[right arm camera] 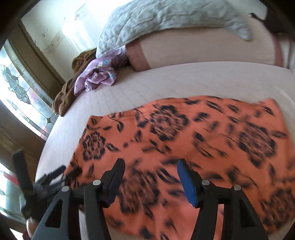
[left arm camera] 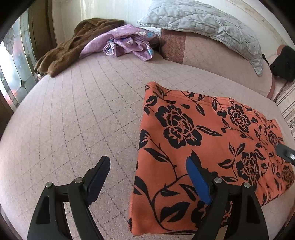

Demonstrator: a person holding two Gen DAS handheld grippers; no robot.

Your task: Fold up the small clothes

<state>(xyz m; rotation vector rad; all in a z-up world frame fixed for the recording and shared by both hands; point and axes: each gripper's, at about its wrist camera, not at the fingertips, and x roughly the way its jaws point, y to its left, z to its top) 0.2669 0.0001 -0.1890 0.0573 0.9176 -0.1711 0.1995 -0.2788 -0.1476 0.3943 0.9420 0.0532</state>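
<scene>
Orange flowered garment (left arm camera: 202,147): lying flat on the bed (left arm camera: 83,120); likely light, limp; best pinched at a corner; left hand-held gripper (left arm camera: 147,166) and right hand-held gripper (right arm camera: 150,167) both hovering agape, empty.

Pale pink quilted bed cover (left arm camera: 73,114) across the middle of the frame; grey-blue quilted pillow (left arm camera: 202,24) on a pink bolster (left arm camera: 212,61) at upper right. Leaded stained-glass window (right arm camera: 24,92) at far left, daylight on the cream wall (left arm camera: 110,9) at top; brown (left arm camera: 73,46) and lilac (left arm camera: 125,42) cloth heaped at upper left.
</scene>
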